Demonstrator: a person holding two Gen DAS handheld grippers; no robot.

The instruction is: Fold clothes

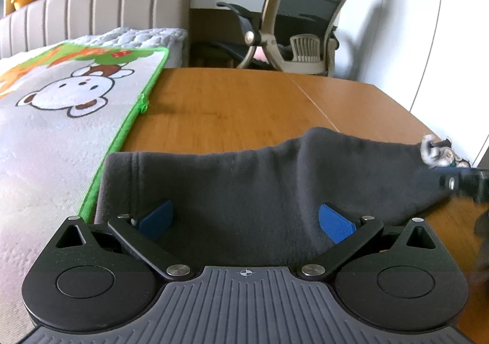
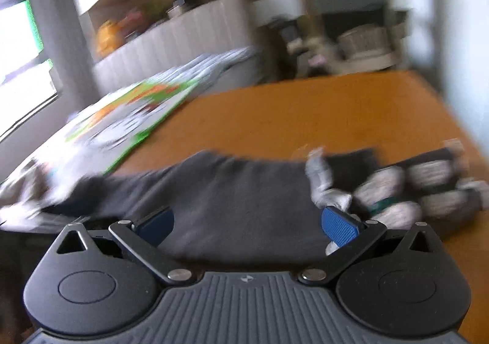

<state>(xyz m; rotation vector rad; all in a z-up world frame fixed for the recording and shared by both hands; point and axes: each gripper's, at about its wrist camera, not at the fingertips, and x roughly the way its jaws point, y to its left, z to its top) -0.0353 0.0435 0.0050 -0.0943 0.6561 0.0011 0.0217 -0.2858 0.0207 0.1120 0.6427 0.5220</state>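
Observation:
A dark grey fleece garment [image 1: 238,188] lies across the near part of the wooden table [image 1: 244,99], one end raised toward the right. My left gripper [image 1: 246,221] hovers over its near edge, open, blue pads wide apart with only cloth beneath. The other gripper [image 1: 458,182] shows at the right edge, beside a white-and-grey patterned part [image 1: 437,151] of the cloth. The right wrist view is blurred: my right gripper [image 2: 247,223] is open above the same grey garment [image 2: 232,194], with its white patterned part [image 2: 391,188] just right of the right pad.
A cartoon monkey mat with a green border [image 1: 61,105] covers the bed to the left, touching the table's left side. An office chair [image 1: 299,13] stands beyond the table's far edge. Bare wood [image 2: 321,117] stretches past the garment.

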